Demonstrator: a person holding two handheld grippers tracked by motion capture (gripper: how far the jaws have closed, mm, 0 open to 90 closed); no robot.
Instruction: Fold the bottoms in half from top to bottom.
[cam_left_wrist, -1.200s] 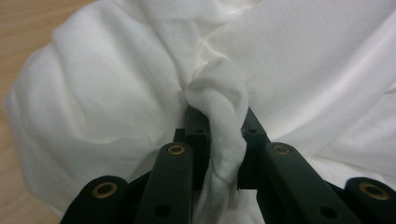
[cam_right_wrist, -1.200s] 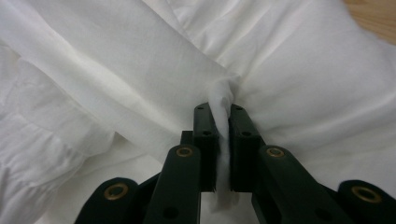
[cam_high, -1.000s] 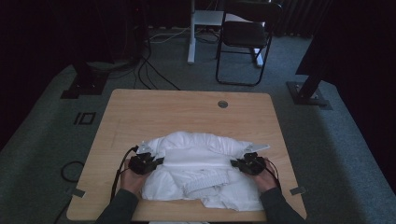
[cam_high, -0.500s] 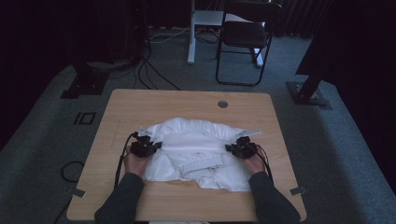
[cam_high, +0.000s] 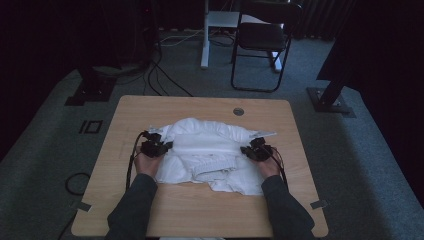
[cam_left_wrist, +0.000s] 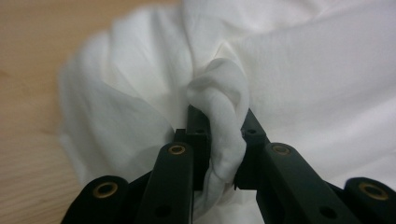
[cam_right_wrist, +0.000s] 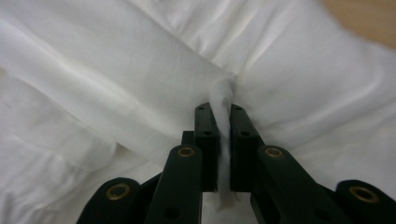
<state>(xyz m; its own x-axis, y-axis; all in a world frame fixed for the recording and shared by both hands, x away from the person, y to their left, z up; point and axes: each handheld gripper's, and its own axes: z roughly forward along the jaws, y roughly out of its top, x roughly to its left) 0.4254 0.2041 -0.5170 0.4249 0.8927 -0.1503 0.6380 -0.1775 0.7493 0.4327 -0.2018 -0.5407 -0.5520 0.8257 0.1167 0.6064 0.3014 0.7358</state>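
Note:
A white garment (cam_high: 205, 155) lies bunched in the middle of the wooden table (cam_high: 200, 210). My left gripper (cam_high: 161, 147) is at the cloth's left edge, shut on a thick twisted fold of white garment (cam_left_wrist: 224, 121). My right gripper (cam_high: 251, 151) is at the cloth's right side, shut on a thin pinched ridge of the white garment (cam_right_wrist: 223, 112). A taut band of fabric runs between the two grippers. A loose sleeve end points to the right past the right gripper.
A round cable hole (cam_high: 238, 111) sits near the table's far edge. Beyond the table stand a black chair (cam_high: 262, 42), a white desk leg (cam_high: 205, 35) and floor cables (cam_high: 165, 80). Bare wood lies in front of the cloth.
Both grippers have moved away from the person toward the table's far side, dragging the garment with them. The cloth now lies farther from the near edge, with more bare wood in front.

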